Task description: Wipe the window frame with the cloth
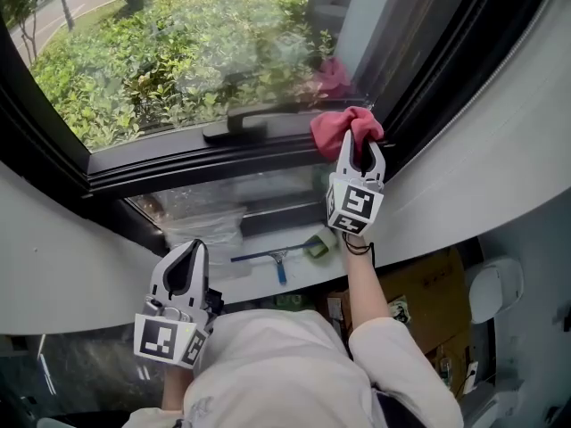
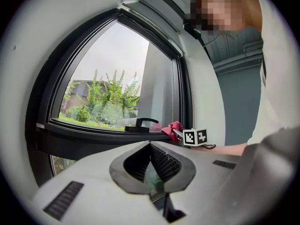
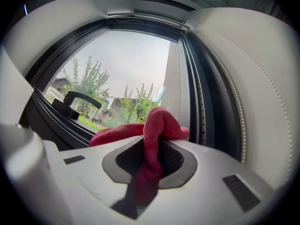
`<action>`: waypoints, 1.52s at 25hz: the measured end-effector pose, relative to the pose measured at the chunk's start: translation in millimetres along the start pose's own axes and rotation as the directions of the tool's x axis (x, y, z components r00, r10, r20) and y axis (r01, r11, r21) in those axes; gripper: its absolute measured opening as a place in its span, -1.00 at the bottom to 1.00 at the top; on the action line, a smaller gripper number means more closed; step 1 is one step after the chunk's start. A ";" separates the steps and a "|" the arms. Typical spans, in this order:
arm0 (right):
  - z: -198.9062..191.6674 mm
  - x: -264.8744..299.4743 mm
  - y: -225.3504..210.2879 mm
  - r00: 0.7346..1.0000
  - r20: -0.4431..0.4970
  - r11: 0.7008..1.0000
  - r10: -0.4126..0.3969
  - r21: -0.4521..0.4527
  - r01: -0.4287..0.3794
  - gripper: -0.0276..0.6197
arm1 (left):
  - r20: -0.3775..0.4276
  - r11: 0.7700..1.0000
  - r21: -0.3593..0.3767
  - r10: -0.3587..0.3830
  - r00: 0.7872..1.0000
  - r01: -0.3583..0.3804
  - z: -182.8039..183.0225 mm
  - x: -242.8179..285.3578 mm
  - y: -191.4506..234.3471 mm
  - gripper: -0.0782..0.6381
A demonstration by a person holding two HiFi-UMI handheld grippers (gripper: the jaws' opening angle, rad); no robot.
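two grippers show. right gripper [image 1: 359, 143] clamps the red cloth [image 1: 334, 132] at the right corner of the window frame [image 1: 178, 164]. left gripper [image 1: 194, 247] has jaws together, empty.

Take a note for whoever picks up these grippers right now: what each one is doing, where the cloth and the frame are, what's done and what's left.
Right hand-held gripper: shut on the red cloth, up at the window frame, at the right end of its lower rail, right of the handle.
Left hand-held gripper: jaws together, empty, low by the body, away from the window.
Done: the cloth is gripped and at the frame; how much is already wiped cannot be told.
Left: probably wipe leftward along the rail, round the handle, then the side bars.
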State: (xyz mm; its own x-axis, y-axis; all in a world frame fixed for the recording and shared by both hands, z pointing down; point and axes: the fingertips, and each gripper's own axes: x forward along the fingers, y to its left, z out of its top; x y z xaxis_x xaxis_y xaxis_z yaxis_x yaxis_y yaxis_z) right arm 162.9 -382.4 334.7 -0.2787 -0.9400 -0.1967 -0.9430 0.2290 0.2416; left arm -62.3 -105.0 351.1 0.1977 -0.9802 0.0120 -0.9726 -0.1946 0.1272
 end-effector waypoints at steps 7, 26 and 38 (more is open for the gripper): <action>2.3 -0.8 7.0 1.000 0.007 1.000 0.013 0.000 -0.013 -0.66 | -0.005 1.000 -0.001 -0.001 1.000 0.001 -1.5 2.0 -1.2 -0.76; 4.2 0.2 13.3 0.999 0.014 0.999 0.038 0.008 -0.039 -0.66 | 0.030 0.992 0.049 0.116 0.993 -0.118 20.9 -15.9 26.4 -0.76; 5.1 -2.0 23.6 0.999 0.017 0.999 0.035 -0.001 -0.035 -0.66 | 0.028 0.978 0.022 0.209 0.978 -0.209 12.2 -40.2 53.2 -0.76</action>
State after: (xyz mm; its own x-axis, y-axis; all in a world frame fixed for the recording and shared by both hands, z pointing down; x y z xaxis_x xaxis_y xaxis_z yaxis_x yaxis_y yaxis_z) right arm 140.3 -373.8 336.0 -0.3143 -0.9271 -0.2042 -0.9325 0.2612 0.2493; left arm -123.5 -76.4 345.3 -0.0132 -0.9999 0.0101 -0.9949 0.0142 0.1002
